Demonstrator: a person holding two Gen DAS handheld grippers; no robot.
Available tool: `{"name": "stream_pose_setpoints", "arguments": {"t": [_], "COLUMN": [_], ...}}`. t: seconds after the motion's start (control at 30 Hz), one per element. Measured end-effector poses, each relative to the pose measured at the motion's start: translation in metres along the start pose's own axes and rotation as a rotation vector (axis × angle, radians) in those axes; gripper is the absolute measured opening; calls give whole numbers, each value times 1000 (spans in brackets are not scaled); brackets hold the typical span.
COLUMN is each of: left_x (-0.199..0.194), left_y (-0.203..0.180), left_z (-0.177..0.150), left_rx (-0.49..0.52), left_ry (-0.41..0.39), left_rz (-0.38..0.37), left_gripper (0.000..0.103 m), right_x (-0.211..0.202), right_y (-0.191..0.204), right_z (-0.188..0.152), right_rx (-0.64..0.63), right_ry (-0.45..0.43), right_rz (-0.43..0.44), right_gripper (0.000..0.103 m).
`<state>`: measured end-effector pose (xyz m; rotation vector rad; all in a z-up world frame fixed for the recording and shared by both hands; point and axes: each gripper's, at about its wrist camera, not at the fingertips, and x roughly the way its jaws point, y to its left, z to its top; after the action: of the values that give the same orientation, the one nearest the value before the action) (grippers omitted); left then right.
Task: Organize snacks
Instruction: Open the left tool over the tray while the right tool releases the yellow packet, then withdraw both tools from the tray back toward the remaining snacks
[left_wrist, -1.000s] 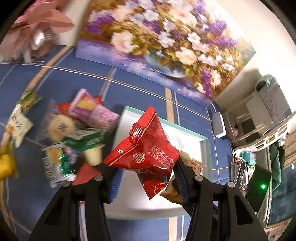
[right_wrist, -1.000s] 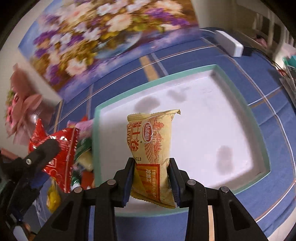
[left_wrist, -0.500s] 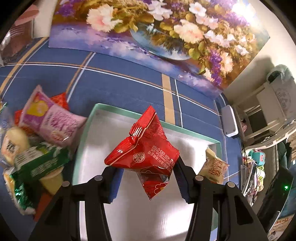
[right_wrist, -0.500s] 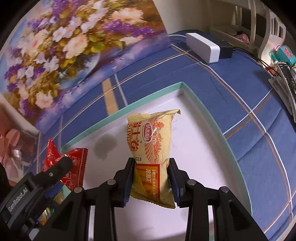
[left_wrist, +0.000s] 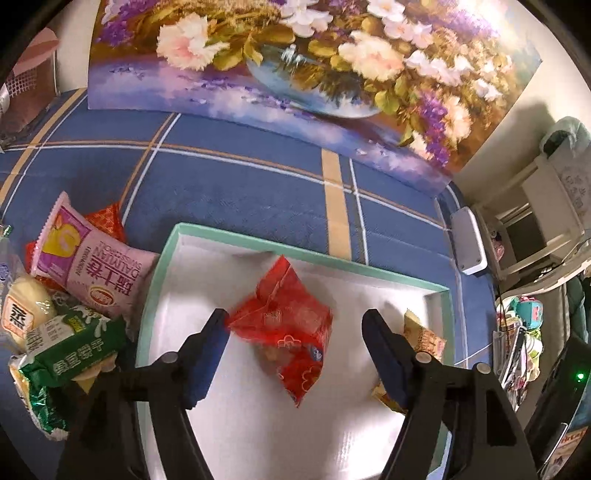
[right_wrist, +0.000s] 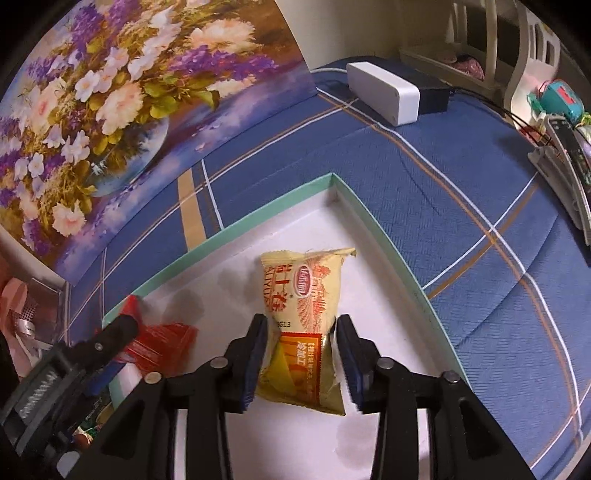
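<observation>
A shiny red snack bag (left_wrist: 284, 314) sits inside the white tray with a green rim (left_wrist: 162, 258), looking blurry. A yellow snack bag (right_wrist: 306, 317) lies in the same tray near its right wall. More snacks are piled just left of the tray: a pink bag (left_wrist: 92, 266) and a green one (left_wrist: 70, 350).

Tray (left_wrist: 439, 291) floor mostly free near and left of the red packet (left_wrist: 284, 325); yellow packet (right_wrist: 306, 325) takes the right side by the rim. Snack pile (left_wrist: 74, 295) crowds the tray's left edge outside. Blue cloth far of the tray is open up to the flower painting (left_wrist: 295, 62). White box (right_wrist: 384, 92) far right.
</observation>
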<state>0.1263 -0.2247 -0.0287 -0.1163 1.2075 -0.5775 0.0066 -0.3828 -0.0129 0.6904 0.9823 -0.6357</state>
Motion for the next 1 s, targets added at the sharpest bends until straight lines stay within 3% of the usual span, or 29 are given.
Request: {"name": "stream_pose_setpoints", "arguments": {"t": [0.17, 0.2, 0.23, 0.3, 0.6, 0.73, 0.8, 1.0], "left_x": [-20, -25, -29, -39, -72, -85, -93, -116], "left_y": [-2, -1, -1, 0, 25, 46, 59, 87], "left_z": [3, 3, 3, 0, -29, -43, -50, -61], "left_rx": [-2, -4, -4, 5, 34, 13, -1, -12], "left_ry": [-36, -48, -59, -90, -175, -187, -187, -196], "left_rz": [20, 32, 49, 102, 283, 365, 395, 487], "left_gripper": [75, 80, 84, 90, 95, 97, 103, 103], "right_x": [-17, -21, -24, -31, -48, -53, -55, -58], "right_y": [7, 9, 10, 12, 21, 27, 29, 38], "right_z": [-1, -2, -4, -8, -35, -46, -51, -66], "right_rx": [-33, -42, -53, -69, -90, -94, -95, -124], "right_ry": [-21, -25, -29, -37, -2, 7, 12, 16], "right_rz": [12, 9, 4, -4, 48, 69, 77, 61], "right_gripper": [53, 54, 56, 70, 82, 85, 91, 100]}}
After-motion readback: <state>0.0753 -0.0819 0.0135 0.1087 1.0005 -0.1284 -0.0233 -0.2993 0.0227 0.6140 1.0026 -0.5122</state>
